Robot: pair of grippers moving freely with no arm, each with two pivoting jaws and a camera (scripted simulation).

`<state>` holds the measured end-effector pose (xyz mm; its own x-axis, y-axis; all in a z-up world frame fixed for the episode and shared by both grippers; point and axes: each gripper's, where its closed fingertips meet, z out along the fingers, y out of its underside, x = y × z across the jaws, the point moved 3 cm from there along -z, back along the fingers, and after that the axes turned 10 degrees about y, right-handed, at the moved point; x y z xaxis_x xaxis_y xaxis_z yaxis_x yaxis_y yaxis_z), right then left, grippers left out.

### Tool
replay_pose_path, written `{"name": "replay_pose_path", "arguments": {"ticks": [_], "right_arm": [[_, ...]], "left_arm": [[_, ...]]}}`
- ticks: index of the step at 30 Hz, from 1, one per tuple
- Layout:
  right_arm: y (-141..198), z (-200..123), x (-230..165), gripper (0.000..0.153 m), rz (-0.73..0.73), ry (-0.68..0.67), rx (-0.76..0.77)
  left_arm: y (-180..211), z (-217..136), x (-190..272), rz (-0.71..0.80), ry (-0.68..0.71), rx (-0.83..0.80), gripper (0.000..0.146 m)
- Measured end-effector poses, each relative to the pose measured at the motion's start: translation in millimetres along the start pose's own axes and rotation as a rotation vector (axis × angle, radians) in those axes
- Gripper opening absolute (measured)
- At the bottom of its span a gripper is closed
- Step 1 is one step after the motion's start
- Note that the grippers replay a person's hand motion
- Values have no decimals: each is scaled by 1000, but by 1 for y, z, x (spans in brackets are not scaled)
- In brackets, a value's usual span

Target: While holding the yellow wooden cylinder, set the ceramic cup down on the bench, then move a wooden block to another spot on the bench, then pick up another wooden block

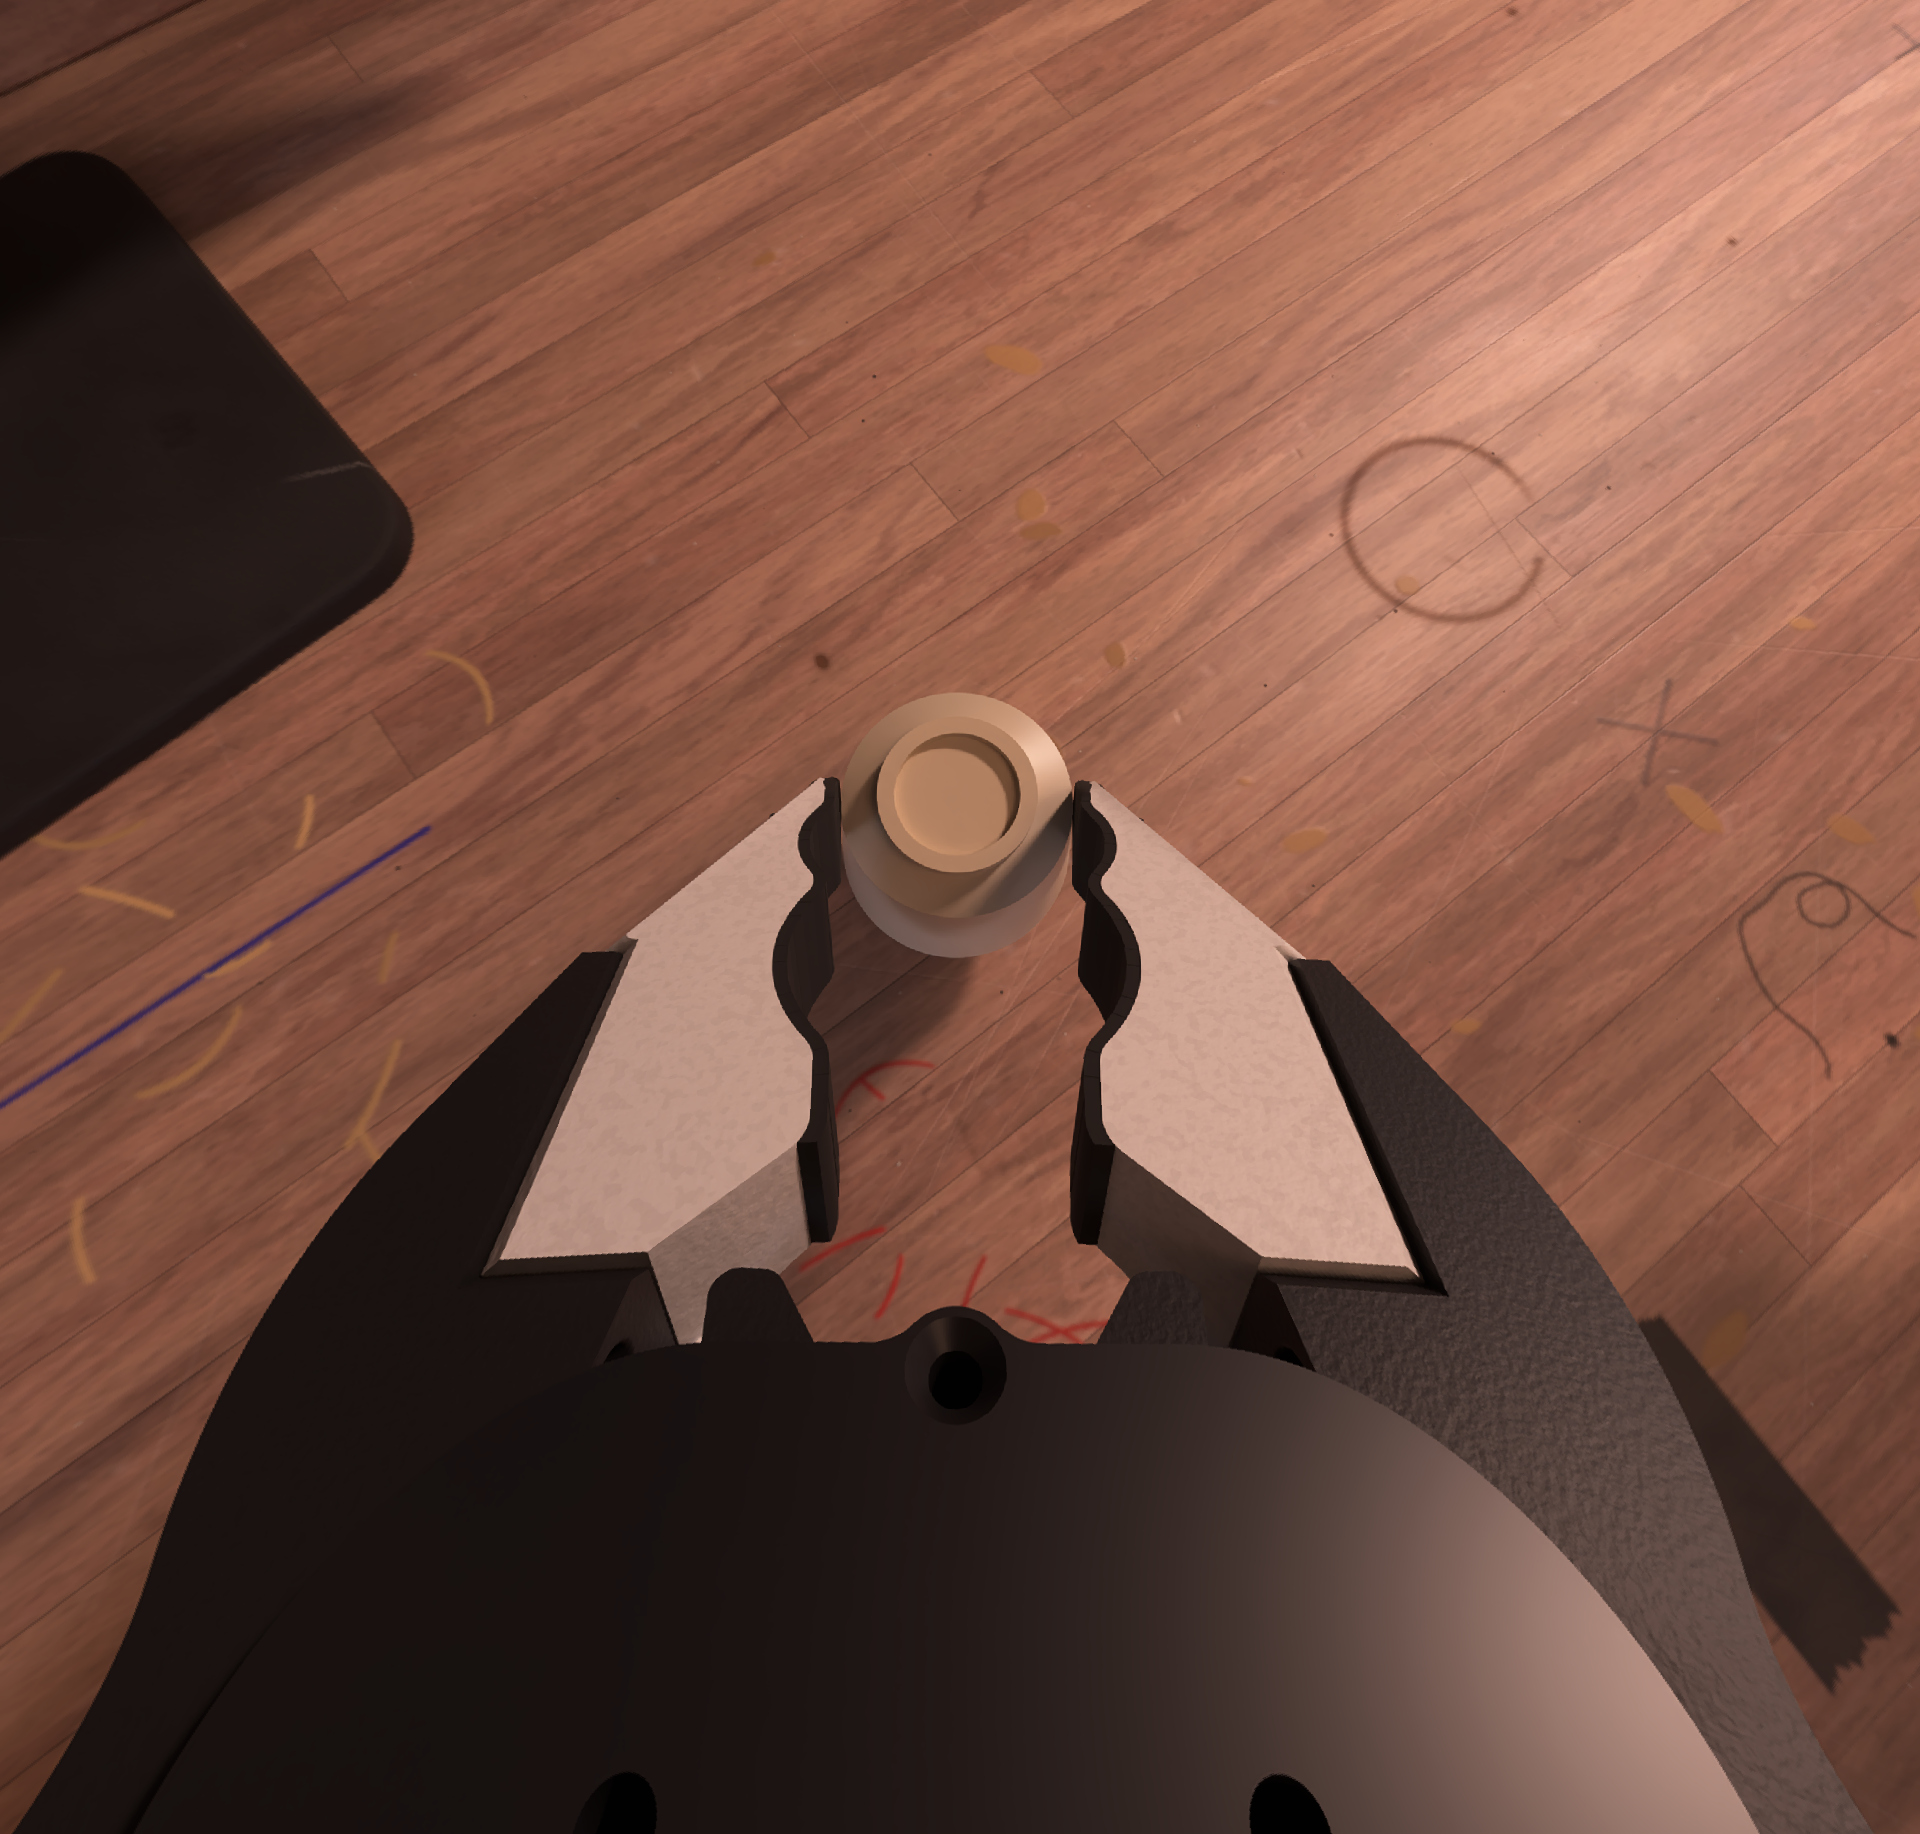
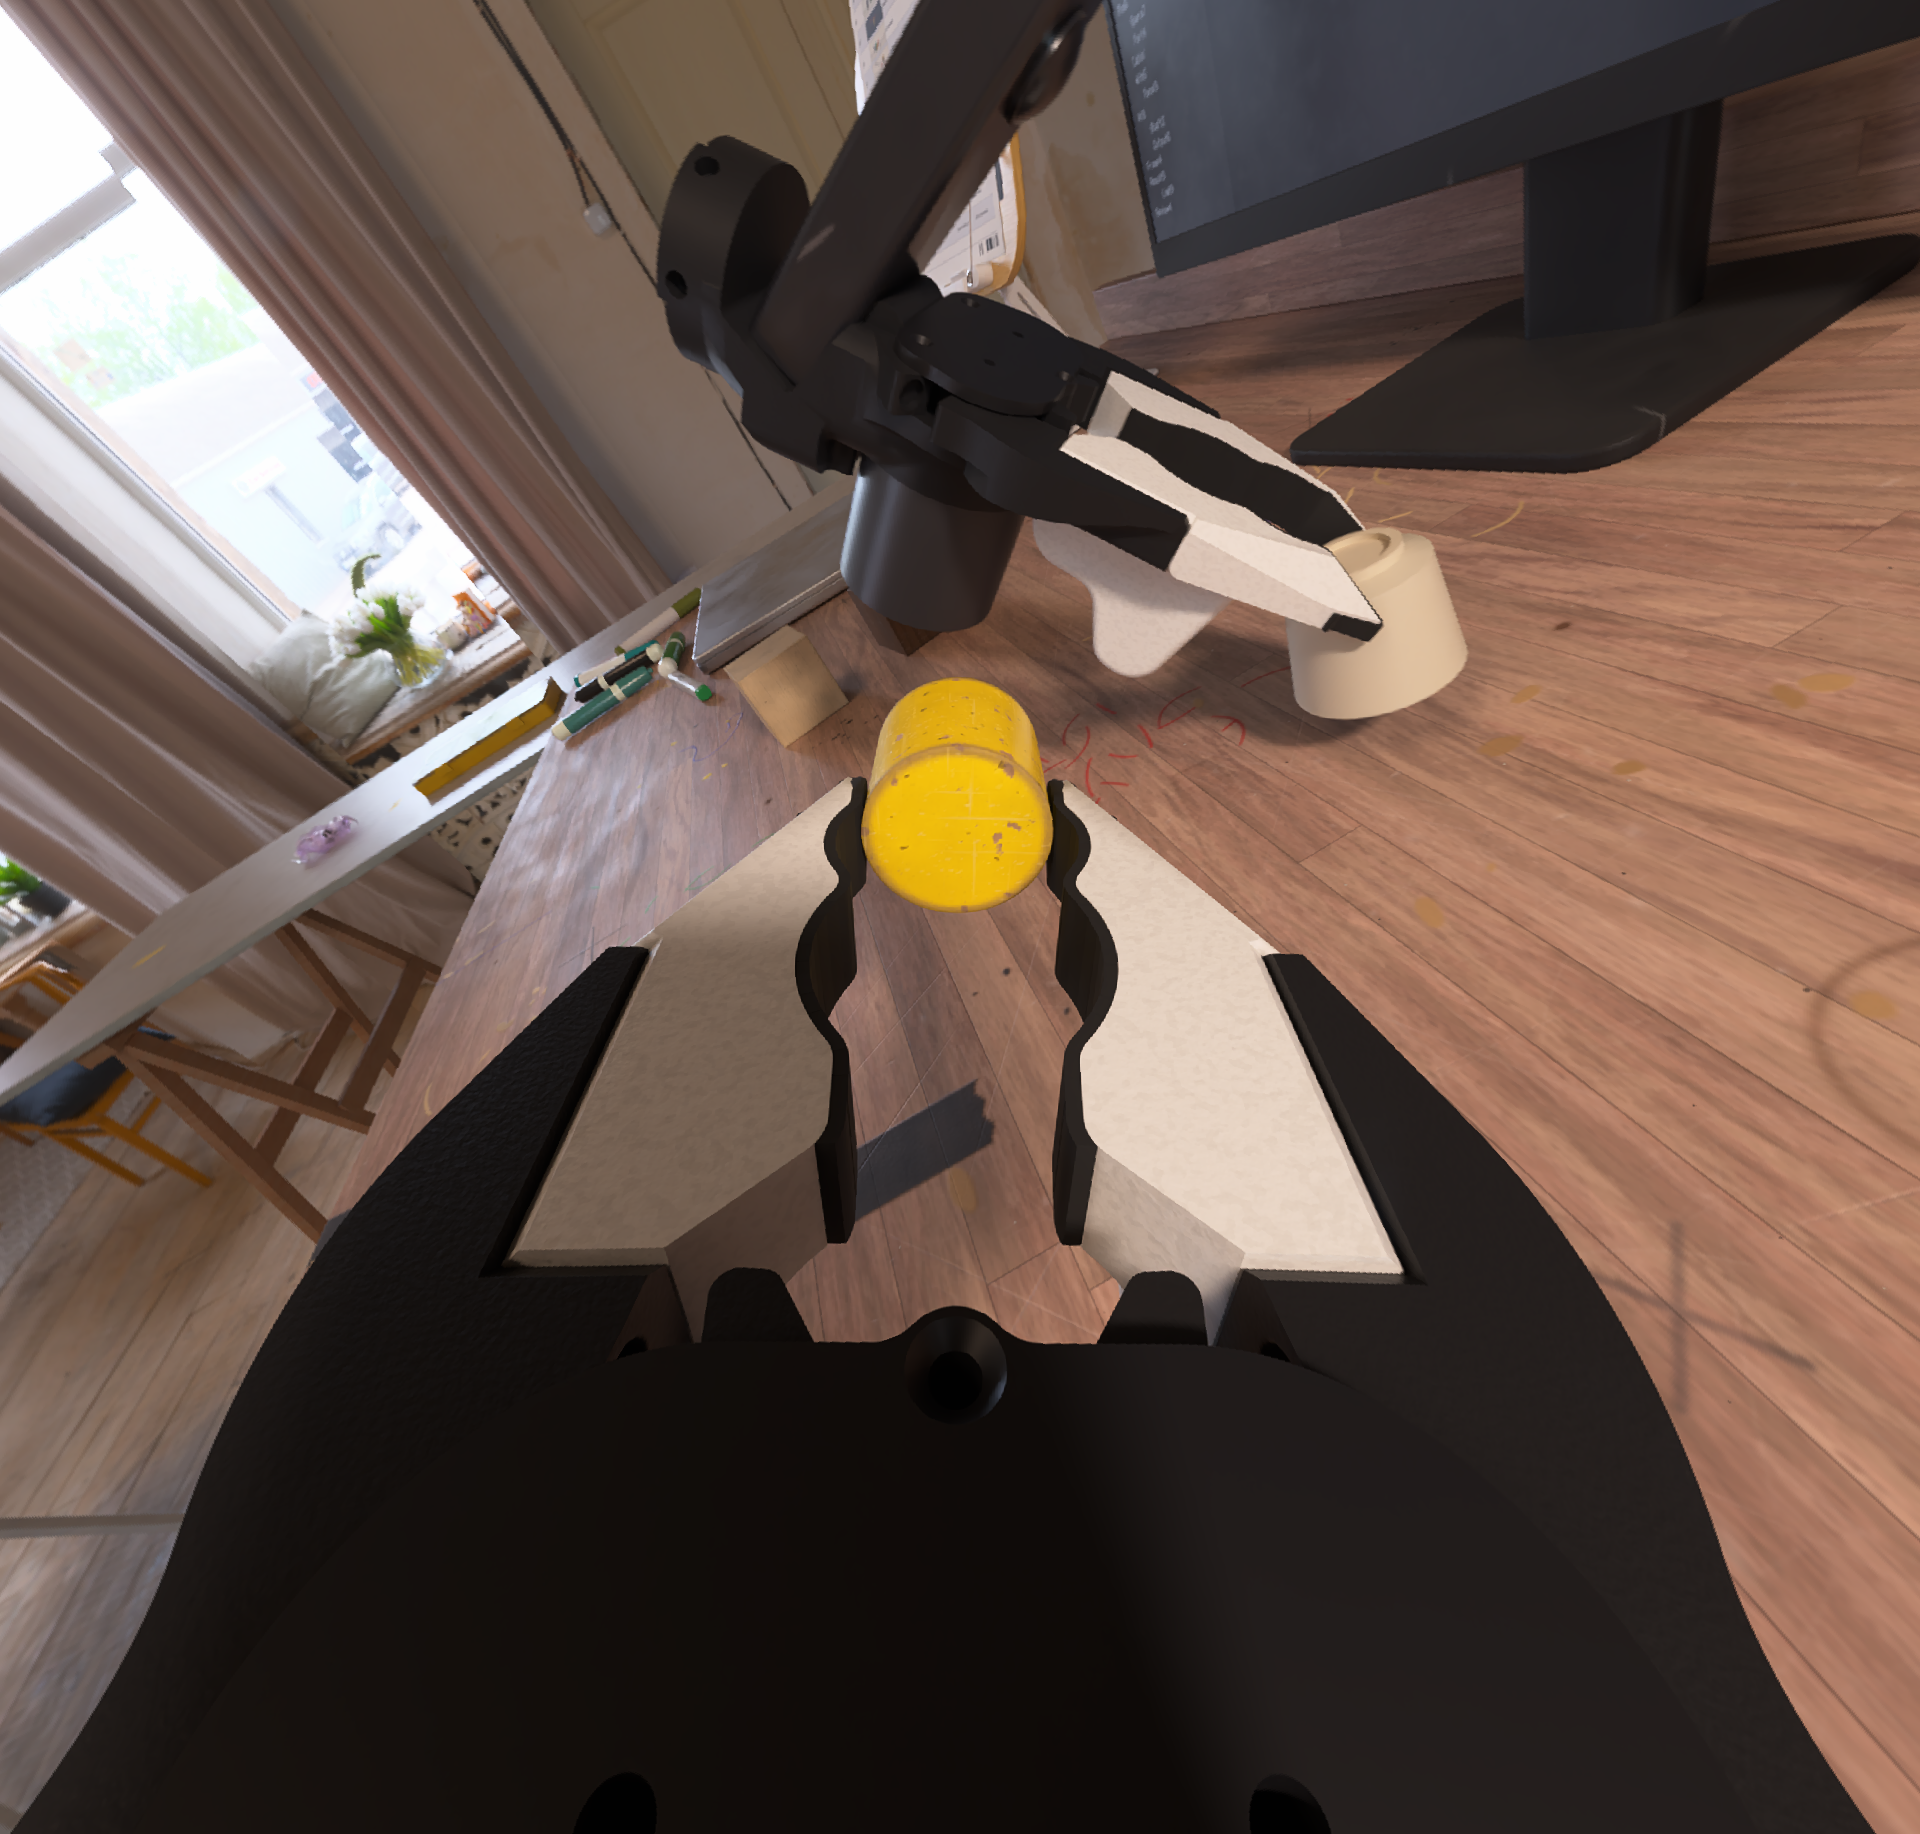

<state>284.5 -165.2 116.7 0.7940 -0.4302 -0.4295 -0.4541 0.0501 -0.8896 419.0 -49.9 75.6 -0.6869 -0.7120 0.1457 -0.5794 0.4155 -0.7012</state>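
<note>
My right gripper (image 2: 956, 828) is clamping the yellow wooden cylinder (image 2: 958, 816) by its round sides, light and firm. My left gripper (image 1: 953, 810) is closing on the upside-down beige ceramic cup (image 1: 954, 828), standing on the wooden bench (image 1: 1351, 278); it looks smooth and brittle, so I am holding its tapered wall.

I seem to be in a home workroom or hobby studio. My wooden plank surface (image 2: 1558, 901) is scribbled with pen marks and paint flecks, and a monitor (image 2: 1507, 49) stands at its far edge. Markers (image 2: 623, 688) lie near its left corner, by a curtained window (image 2: 156, 361) with flowers (image 2: 384, 626) on the sill.
</note>
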Motion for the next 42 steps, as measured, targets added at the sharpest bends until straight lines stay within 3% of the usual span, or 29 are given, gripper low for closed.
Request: {"name": "replay_pose_path", "arguments": {"ticks": [8, 10, 11, 14, 16, 19, 22, 24, 27, 31, 34, 39, 42], "right_arm": [[5, 3, -6, 34, 17, -44, -23], [5, 2, -6, 34, 14, -43, -27], [4, 2, -6, 34, 12, -43, -26], [3, 0, -6, 34, 12, -42, -22], [2, 0, -6, 34, 14, -43, -21], [3, 1, -6, 34, 15, -47, -24], [8, 4, -7, 34, 19, -59, -46], [12, 7, -8, 34, 24, -68, -62], [17, 11, -8, 34, 37, -79, -78], [20, 14, -9, 34, 48, -95, -94], [19, 13, -10, 34, 38, -92, -95], [14, 9, -9, 34, 18, -70, -78], [14, 9, -9, 34, 31, -78, -76]], "left_arm": [[16, 14, -4, 8, -3, -31, 45], [22, 13, -2, -10, 4, -39, 87], [26, 11, 0, -17, 12, -51, 98], [45, -6, 11, -55, 29, -110, 109], [57, -31, 23, -73, 47, -63, 109], [65, -90, 46, -90, 49, 159, 107], [78, -163, 54, -109, -97, 373, 114], [97, -207, 49, -139, -246, 420, 114], [135, -254, 31, -238, -432, 342, 109], [166, -276, -18, -362, -534, 188, 108], [174, -274, -73, -387, -609, 85, 110], [186, -239, -138, -603, -449, -37, 115], [198, -238, -165, -630, -558, -110, 114]]}}
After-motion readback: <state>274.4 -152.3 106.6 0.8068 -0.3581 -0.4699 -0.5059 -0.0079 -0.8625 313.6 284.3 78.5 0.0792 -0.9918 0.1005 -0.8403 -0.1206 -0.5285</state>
